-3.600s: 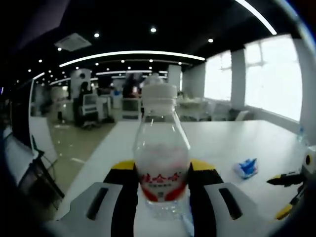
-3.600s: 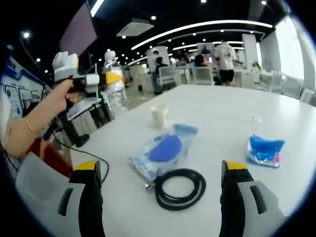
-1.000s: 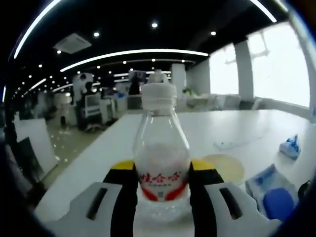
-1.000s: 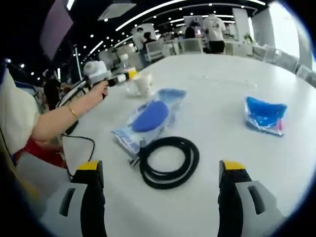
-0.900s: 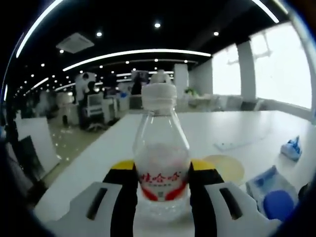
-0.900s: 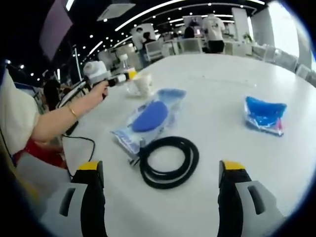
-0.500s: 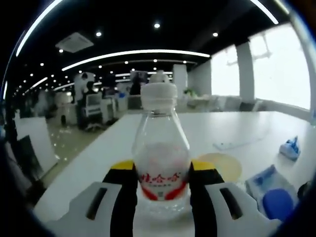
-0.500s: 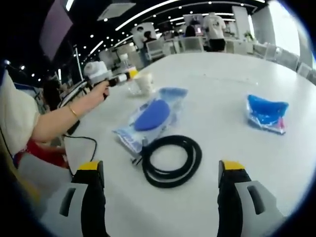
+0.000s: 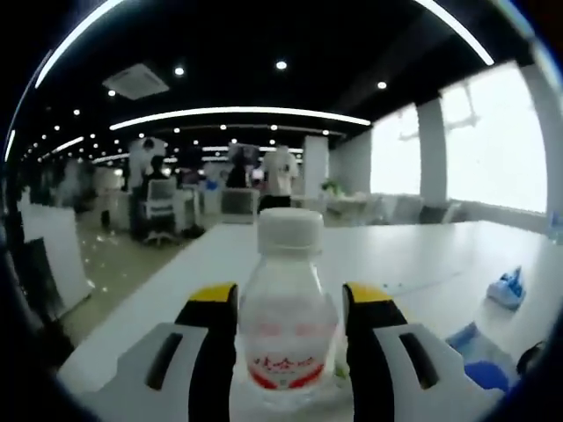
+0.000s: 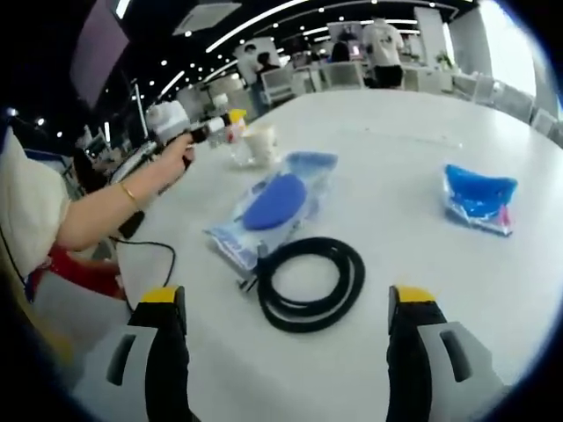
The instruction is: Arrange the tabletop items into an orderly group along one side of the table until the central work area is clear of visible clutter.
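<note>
Left gripper view: my left gripper (image 9: 288,352) has its 2 yellow-tipped jaws standing on either side of 1 clear water bottle (image 9: 286,330) with a white cap. I cannot tell whether they press its sides or only flank it. The bottle stands upright at 6 o'clock, dead centre between the jaws. Its label is a red band with white characters, too blurred for me to read. The white table (image 9: 422,255) runs away toward 12 o'clock, bare and wide ahead of the bottle. Its near edge falls off at 8 o'clock toward the floor. At 4 o'clock sits 1 small blue packet (image 9: 508,288), and at 5 o'clock the corner of 1 blue pouch (image 9: 479,365).

Right gripper view: my right gripper (image 10: 286,338) has its 2 jaws wide apart, holding nothing, rising at 7 and 5 o'clock. Between them, near 6 o'clock, lies 1 black coiled cable (image 10: 308,283), touching the clear pouch with a blue item (image 10: 273,207) just beyond it. At 3 o'clock, well apart, lies the 1 blue packet (image 10: 479,198). At 11 o'clock stands 1 white cup (image 10: 260,142), with the bottle (image 10: 233,132) and my other gripper (image 10: 189,132) just beside it, held in my hand (image 10: 171,158). The table edge runs along 9 o'clock. Open white surface spreads from 12 to 2 o'clock. No writing is legible here.
</note>
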A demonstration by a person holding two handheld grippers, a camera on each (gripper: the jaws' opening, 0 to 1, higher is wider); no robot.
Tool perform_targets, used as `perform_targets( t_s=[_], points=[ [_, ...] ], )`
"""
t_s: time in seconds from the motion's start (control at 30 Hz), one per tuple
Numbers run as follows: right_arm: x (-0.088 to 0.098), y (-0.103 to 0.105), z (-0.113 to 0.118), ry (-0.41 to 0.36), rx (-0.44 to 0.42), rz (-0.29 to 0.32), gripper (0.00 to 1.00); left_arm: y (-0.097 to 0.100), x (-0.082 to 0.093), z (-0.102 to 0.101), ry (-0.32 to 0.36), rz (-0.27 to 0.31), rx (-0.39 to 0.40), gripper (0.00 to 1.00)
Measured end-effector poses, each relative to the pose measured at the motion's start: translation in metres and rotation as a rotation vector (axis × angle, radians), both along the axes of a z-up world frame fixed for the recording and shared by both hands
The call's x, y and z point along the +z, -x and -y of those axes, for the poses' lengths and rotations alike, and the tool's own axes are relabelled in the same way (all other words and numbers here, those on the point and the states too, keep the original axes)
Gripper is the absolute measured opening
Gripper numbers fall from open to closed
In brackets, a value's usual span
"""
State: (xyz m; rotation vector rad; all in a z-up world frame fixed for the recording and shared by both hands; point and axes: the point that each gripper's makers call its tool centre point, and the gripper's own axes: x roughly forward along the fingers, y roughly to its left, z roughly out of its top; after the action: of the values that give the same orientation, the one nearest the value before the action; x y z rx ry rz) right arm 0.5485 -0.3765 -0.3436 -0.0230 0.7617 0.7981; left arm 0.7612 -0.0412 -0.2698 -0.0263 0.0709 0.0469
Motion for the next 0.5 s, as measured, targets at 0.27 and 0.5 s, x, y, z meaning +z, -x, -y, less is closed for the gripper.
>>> perform_targets(
  t_s=[0.27,0.5],
  points=[
    [0.005,-0.001,-0.002,-0.016,-0.006,0.008,0.95,0.008,0.008,0.002,0.009,-0.001,-0.014,0.5],
    [0.007,0.001,-0.002,-0.019,-0.007,0.009,0.95,0.005,-0.002,-0.002,-0.01,-0.074,-0.061,0.38]
  ],
)
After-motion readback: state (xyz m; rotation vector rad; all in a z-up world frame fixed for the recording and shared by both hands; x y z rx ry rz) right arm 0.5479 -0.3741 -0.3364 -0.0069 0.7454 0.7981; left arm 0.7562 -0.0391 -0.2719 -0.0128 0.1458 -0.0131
